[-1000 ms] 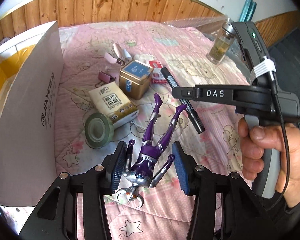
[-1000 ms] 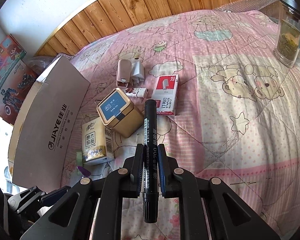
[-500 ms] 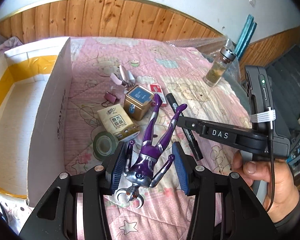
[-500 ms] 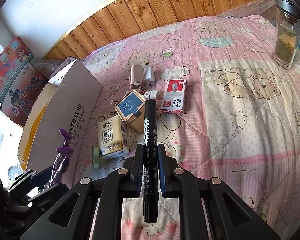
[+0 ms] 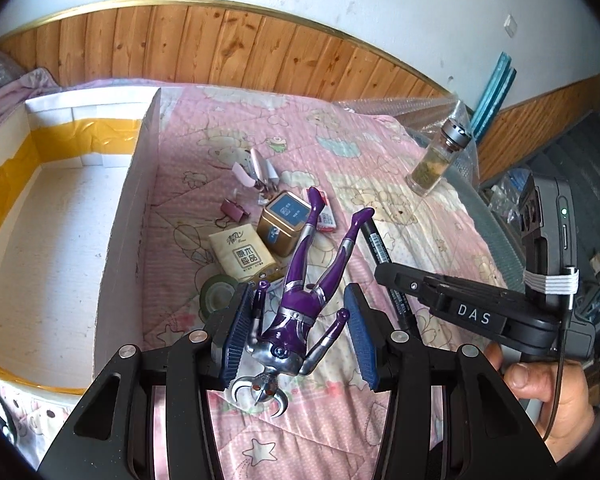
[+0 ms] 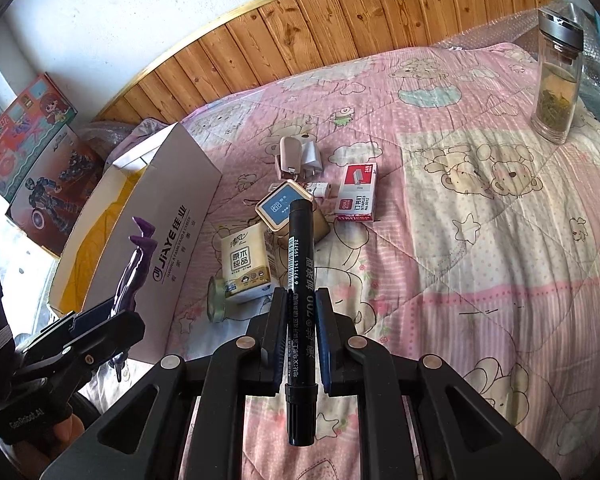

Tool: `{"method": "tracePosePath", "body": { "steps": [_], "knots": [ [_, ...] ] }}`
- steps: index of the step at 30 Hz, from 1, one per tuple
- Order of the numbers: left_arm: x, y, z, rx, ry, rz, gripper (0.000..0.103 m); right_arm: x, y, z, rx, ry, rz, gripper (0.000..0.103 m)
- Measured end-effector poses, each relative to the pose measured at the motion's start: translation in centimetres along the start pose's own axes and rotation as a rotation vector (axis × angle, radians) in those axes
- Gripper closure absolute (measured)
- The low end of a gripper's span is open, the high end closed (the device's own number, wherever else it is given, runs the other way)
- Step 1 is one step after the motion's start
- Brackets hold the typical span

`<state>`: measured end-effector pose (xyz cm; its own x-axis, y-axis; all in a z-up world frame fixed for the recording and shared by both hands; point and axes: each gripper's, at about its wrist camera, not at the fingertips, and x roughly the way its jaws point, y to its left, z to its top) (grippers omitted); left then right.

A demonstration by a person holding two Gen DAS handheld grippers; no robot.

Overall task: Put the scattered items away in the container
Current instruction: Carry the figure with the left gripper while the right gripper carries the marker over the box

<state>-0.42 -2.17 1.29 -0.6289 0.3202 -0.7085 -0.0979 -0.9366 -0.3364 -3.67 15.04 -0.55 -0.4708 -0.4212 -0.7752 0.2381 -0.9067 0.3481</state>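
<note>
My left gripper (image 5: 296, 340) is shut on a purple and silver toy figure (image 5: 300, 304), held head-down above the pink quilt, just right of the white cardboard box (image 5: 120, 216). My right gripper (image 6: 302, 336) is shut on a black marker (image 6: 298, 280) and holds it above the quilt. The box (image 6: 168, 224) lies left of it. On the quilt lie a gold tin (image 6: 290, 210), a tissue pack (image 6: 246, 262), a tape roll (image 6: 216, 300), a staples box (image 6: 356, 194), a charger plug (image 6: 298, 156) and a purple binder clip (image 5: 234, 212).
A glass bottle with a metal cap (image 6: 556, 76) stands at the far right of the quilt. Wooden panelling (image 5: 220, 48) runs behind the bed. Colourful toy boxes (image 6: 32, 152) stand left of the cardboard box. The box interior (image 5: 48, 248) shows white with yellow tape.
Both grippers have risen and drawn back from the quilt with their loads. The left view has swung left, and more of the box interior shows.
</note>
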Motion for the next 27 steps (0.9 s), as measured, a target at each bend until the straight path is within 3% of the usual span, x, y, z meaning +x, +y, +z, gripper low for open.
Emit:
{"method": "tracePosePath", "body": {
  "steps": [10, 27],
  "knots": [
    [-1.2, 1.3, 0.5, -0.034, -0.026, 0.004, 0.055, -0.2, 2.8, -1.2, -0.017, 0.018, 0.02, 0.088],
    [-3.8, 4.9, 1.2, -0.116, -0.063, 0.057, 0.054, -1.8, 8.7, 0.0, -0.106, -0.008, 0.03, 0.088]
  ]
}}
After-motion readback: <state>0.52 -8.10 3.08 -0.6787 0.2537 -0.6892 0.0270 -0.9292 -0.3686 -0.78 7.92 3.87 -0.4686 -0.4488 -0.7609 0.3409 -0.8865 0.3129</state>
